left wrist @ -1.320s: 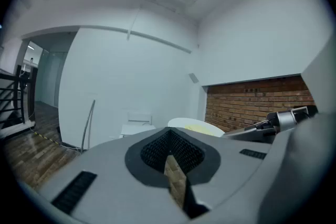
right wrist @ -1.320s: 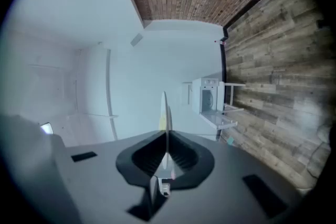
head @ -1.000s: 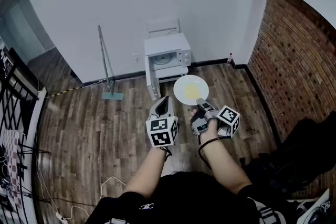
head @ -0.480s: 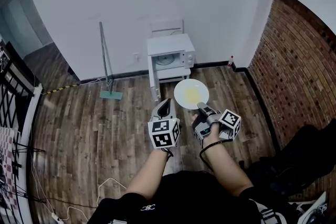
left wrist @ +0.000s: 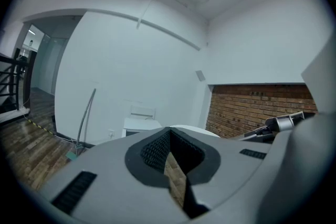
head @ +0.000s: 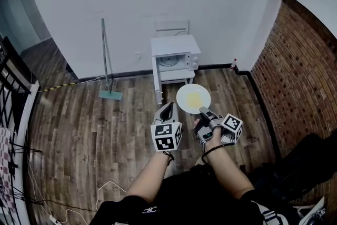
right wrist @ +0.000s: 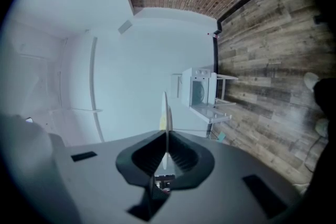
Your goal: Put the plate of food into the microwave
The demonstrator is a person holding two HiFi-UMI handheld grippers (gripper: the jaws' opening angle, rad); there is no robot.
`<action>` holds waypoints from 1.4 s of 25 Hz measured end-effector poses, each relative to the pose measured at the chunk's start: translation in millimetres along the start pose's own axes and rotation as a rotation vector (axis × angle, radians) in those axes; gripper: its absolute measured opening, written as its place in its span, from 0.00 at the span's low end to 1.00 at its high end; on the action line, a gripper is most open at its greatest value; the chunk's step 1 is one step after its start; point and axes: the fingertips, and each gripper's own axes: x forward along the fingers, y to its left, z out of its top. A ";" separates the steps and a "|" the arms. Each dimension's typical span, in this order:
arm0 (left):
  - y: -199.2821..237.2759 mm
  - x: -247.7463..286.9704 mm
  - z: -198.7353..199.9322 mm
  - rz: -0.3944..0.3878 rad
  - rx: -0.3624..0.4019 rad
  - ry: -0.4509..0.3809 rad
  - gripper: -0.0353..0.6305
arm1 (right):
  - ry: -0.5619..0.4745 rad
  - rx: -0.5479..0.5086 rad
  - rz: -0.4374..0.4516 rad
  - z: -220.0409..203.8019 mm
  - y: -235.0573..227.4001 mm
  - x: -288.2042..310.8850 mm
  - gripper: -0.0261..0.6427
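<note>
Right claw [head: 202, 110] clamped on near rim of white plate [head: 184, 94]. Plate held level above wood floor [head: 95, 124], yellow food [head: 194, 99] at its middle. Left claw [head: 167, 107] closed, empty, just left of plate. White microwave [head: 176, 59] ahead against wall on low white surface [head: 176, 77], cavity visible, apart from plate.
</note>
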 end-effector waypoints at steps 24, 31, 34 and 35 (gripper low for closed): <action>23.3 257.3 23.7 0.168 -0.007 0.078 0.05 | 0.139 0.004 -0.035 194.1 -3.0 215.1 0.08; 32.9 303.6 18.9 0.214 -0.020 0.106 0.05 | 0.201 0.012 -0.044 214.8 -6.8 263.3 0.08; 41.8 319.1 18.3 0.230 -0.028 0.114 0.05 | 0.229 0.008 -0.066 216.0 -13.5 279.0 0.08; 45.4 323.5 19.3 0.235 -0.030 0.113 0.05 | 0.234 0.008 -0.073 217.4 -15.7 284.5 0.08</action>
